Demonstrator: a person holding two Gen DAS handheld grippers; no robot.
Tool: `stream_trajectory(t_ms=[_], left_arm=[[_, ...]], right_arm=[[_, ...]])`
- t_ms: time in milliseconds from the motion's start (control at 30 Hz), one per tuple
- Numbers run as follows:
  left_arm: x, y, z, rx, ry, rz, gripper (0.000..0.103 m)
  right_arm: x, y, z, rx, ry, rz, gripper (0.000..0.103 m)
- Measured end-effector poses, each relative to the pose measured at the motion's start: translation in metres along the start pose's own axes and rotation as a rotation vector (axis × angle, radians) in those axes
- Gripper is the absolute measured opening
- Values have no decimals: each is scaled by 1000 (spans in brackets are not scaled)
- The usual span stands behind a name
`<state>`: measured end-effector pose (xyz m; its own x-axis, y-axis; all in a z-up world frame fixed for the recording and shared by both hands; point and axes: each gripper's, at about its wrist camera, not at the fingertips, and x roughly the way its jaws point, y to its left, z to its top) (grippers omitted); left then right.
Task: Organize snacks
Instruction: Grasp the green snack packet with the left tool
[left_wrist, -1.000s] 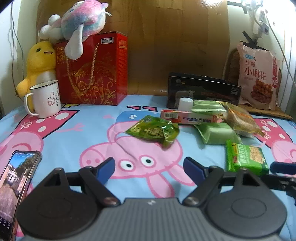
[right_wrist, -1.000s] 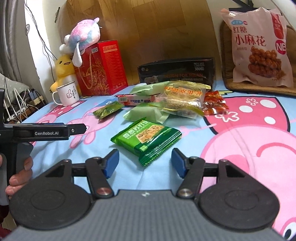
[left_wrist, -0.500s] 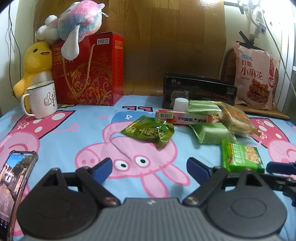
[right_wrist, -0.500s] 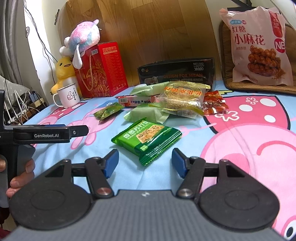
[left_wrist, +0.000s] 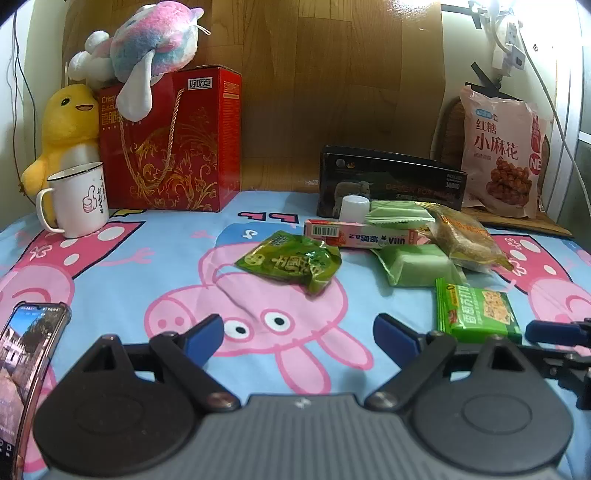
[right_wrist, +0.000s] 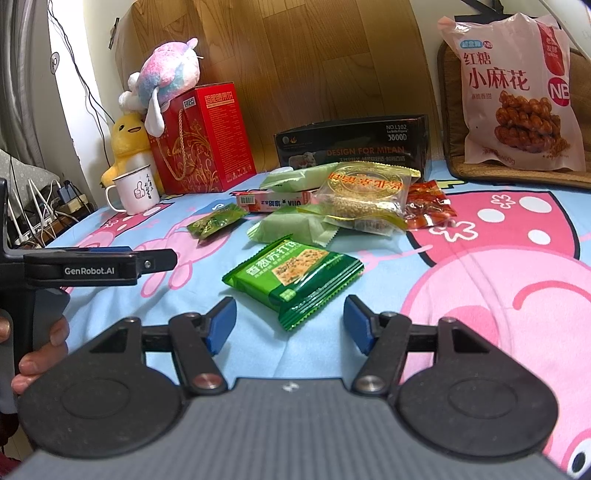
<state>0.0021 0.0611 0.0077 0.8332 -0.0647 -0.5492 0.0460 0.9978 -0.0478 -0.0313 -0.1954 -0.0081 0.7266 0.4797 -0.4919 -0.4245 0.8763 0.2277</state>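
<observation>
While the left gripper (left_wrist: 297, 330) hangs low over the sheet (left_wrist: 177, 266), its blue fingers (left_wrist: 205, 332) stand wide apart, having just been opening, with nothing between them but the printed pig. Ahead of it lies a dark green pouch (left_wrist: 291, 260), alone on the pig's head. Beyond, to the right, the other snacks crowd together: a pink carton (left_wrist: 360, 236) lying flat, a pale green pack (left_wrist: 415, 264) in front of it, another pale one (left_wrist: 399, 214) resting on the carton, and a clear yellow pack (left_wrist: 465, 238) leaning over them. A bright green cracker pack (left_wrist: 476, 310) lies nearest, just beside the right gripper's tip at the edge. Behind stand a black box (left_wrist: 391, 184), a red box (left_wrist: 173, 144) topped by a plush (left_wrist: 151, 55), a yellow duck (left_wrist: 70, 125), a mug (left_wrist: 79, 199) and a pink bag (left_wrist: 502, 151). A phone (left_wrist: 26, 354) lies at the left edge.

From the right wrist, the right gripper (right_wrist: 290, 325) is partly open and empty; the cracker pack (right_wrist: 295, 277) lies just ahead of its fingers (right_wrist: 221, 325), untouched. Farther on sits the pile, with a red wrapper (right_wrist: 428, 208) touching its right side, and the dark pouch (right_wrist: 216, 221) apart to the left. A hand (right_wrist: 40, 350) holds the left gripper (right_wrist: 99, 267) at the left edge.
</observation>
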Motion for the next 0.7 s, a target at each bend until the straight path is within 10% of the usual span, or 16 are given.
stream_trajectory(t_ms=[700], left_arm=[[5,1,2,2,36,-26,91]], right_arm=[[1,1,0,-1,3,5,70]])
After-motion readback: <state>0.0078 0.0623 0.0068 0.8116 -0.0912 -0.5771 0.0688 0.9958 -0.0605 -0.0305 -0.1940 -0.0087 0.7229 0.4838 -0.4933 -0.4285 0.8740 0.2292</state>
